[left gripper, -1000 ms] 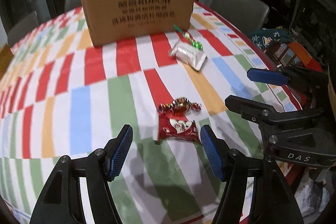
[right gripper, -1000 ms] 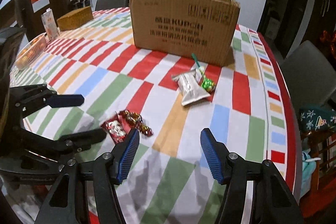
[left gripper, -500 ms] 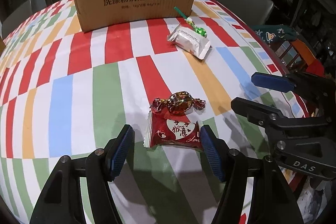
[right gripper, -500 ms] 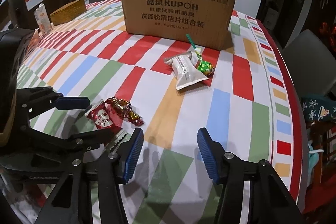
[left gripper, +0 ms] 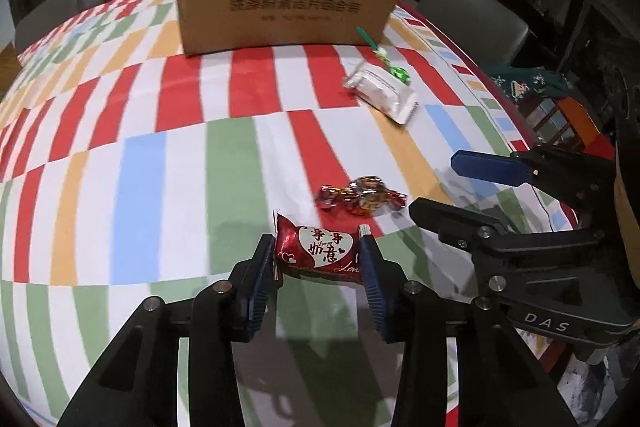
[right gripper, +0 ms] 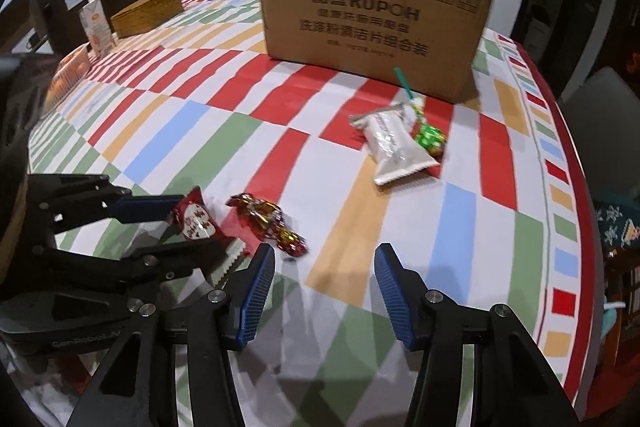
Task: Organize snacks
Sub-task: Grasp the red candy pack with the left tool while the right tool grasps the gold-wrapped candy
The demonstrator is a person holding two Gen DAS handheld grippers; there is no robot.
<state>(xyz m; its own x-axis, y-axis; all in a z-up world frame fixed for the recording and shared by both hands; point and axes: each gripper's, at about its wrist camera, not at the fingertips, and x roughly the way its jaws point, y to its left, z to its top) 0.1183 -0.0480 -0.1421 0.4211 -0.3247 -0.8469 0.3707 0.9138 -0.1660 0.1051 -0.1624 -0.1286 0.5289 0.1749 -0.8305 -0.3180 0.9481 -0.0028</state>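
A red snack packet [left gripper: 318, 253] with a white heart label lies between my left gripper's [left gripper: 316, 261] blue pads. The jaws are closing, and both pads touch the packet's ends. In the right wrist view the packet [right gripper: 196, 219] sits tilted in the left gripper [right gripper: 198, 229]. A red-gold foil candy [left gripper: 362, 195] lies just beyond it on the striped tablecloth [left gripper: 140, 167]. My right gripper [right gripper: 326, 267] hovers open over the cloth to the right of the candy [right gripper: 272, 223], with nothing between its fingers. Farther back lie a white packet [right gripper: 394, 147] and a green lollipop [right gripper: 430, 137].
A tall cardboard box [right gripper: 372, 15] stands at the back of the table, behind the white packet. A wicker basket [right gripper: 146, 11] and a small carton [right gripper: 96, 23] sit at the far left. The table's red edge [right gripper: 584, 227] curves along the right, with grey chairs [left gripper: 472, 11] beyond.
My left gripper has moved in over the red packet and its jaws have narrowed until the pads touch it. The right gripper has sunk a little and its jaws have narrowed slightly.
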